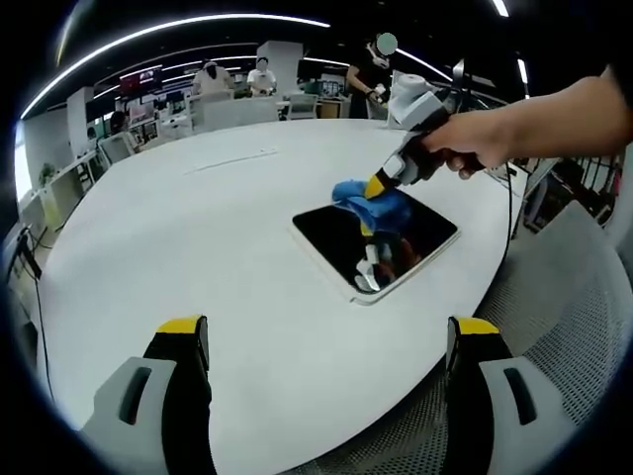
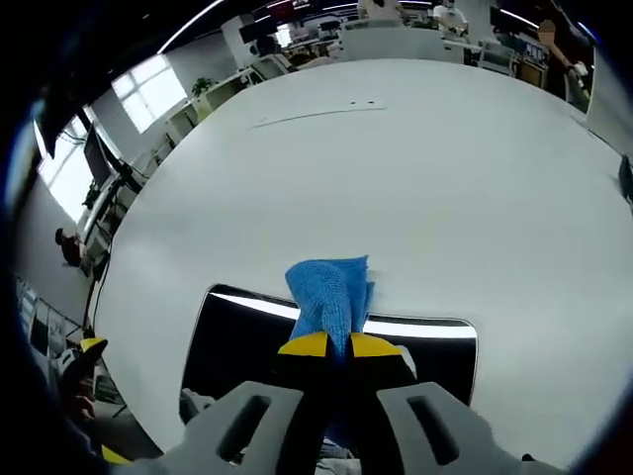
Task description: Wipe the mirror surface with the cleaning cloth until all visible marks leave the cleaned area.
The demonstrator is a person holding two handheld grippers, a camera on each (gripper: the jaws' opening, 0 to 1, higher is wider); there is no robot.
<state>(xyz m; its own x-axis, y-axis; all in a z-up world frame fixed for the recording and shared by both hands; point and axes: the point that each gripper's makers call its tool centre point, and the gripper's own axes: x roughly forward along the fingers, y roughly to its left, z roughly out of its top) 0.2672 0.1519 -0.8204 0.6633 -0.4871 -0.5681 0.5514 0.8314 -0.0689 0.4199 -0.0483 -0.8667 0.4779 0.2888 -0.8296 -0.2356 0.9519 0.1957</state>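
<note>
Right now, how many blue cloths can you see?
1. The blue cloth is pinched in the right tongs, which press it onto the far part of the mirror on the white table. I can't see any others hiding.

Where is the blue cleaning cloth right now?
The cleaning cloth is pinched in the right gripper, pressed on the mirror's far edge on the white table, seen right of centre in the left gripper view.
</note>
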